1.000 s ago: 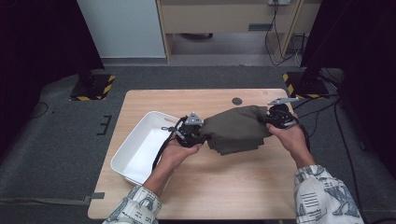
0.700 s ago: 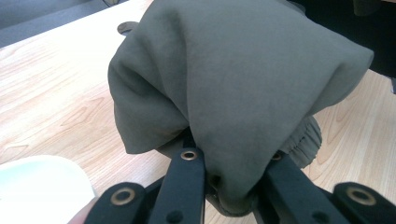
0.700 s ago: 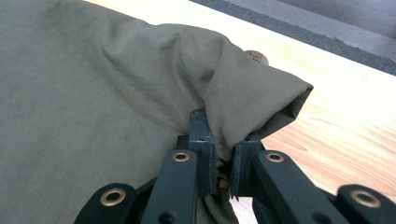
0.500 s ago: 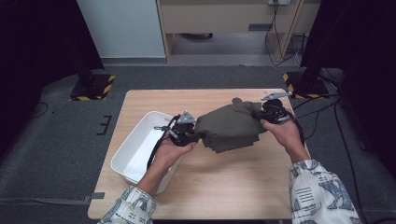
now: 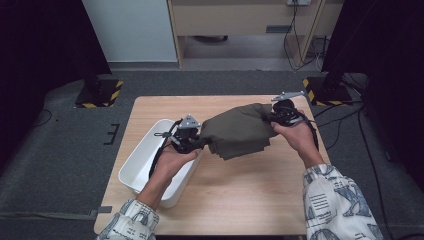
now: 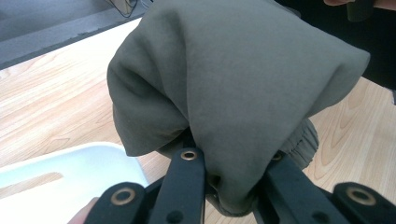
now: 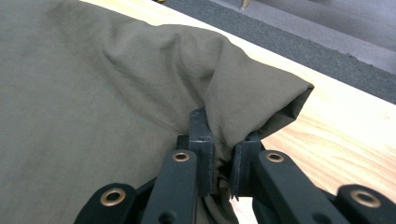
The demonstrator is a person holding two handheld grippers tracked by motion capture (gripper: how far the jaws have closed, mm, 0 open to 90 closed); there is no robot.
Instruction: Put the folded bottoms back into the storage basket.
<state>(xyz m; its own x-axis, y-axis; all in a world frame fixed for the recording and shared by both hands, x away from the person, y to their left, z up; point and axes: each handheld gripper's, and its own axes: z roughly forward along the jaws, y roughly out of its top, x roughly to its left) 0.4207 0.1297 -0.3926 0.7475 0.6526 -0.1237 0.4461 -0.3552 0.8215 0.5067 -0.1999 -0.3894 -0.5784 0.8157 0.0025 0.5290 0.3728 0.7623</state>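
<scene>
Left claw (image 6: 233, 186) tips under cloth (image 6: 243, 84)

Bright tabletop, dark surroundings, soft focus

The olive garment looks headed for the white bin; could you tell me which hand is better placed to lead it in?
Left, probably. The left tool, shut on the olive garment, sits at the white bin rim; the right tool grips the far end.
</scene>
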